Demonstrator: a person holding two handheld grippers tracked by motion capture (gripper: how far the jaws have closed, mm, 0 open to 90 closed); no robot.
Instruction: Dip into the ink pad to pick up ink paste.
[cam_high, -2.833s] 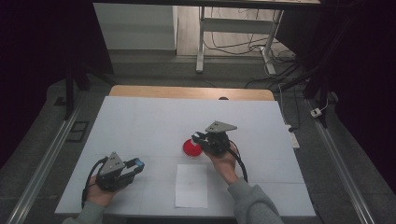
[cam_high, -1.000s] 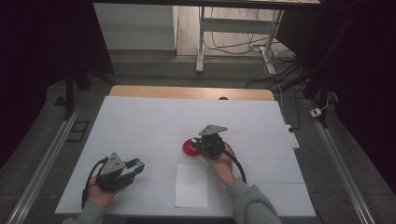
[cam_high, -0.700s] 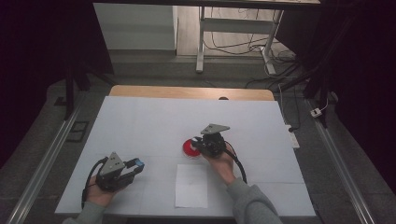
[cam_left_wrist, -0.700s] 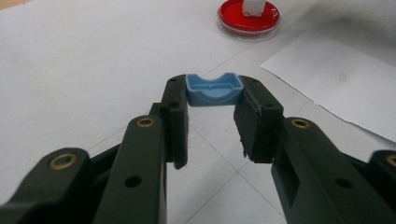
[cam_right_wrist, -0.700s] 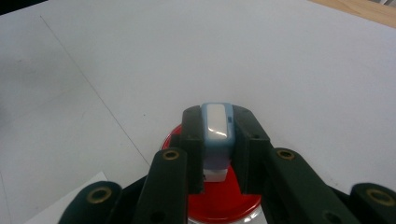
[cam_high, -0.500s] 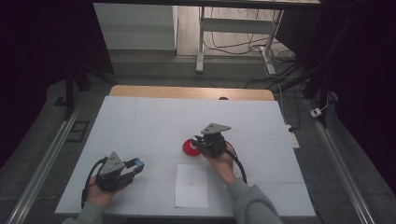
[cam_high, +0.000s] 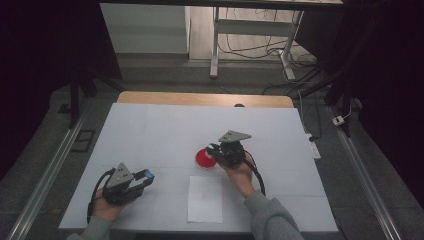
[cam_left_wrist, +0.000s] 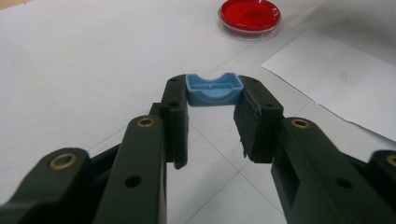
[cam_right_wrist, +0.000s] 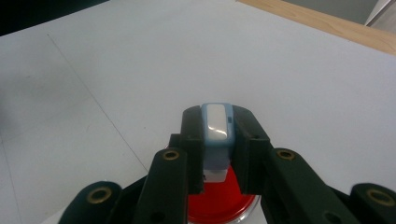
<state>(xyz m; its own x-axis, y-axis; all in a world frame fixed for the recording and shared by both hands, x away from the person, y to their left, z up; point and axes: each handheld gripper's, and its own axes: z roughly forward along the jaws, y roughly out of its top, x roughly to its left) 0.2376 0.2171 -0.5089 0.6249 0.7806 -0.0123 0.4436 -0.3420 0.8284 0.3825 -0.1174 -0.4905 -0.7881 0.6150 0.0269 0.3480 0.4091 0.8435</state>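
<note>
Resting low at the table's (cam_high: 150, 130) near-left, the left gripper (cam_high: 145, 177) pinches a small blue curved piece (cam_left_wrist: 214, 90) crosswise between its jaw tips, hollow side up. The right gripper (cam_high: 212, 150) clamps a narrow pale-blue and white piece (cam_right_wrist: 217, 133), its long axis running along the jaws, directly above the red round dish (cam_high: 204, 159). A white paper sheet (cam_high: 205, 198) lies just nearer the person.

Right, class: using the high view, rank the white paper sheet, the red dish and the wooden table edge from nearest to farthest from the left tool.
1. White paper sheet, on the near part of the table, to the right of the left tool.
2. Red dish, mid-table, by the right tool.
3. Wooden table edge, along the far side.
</note>
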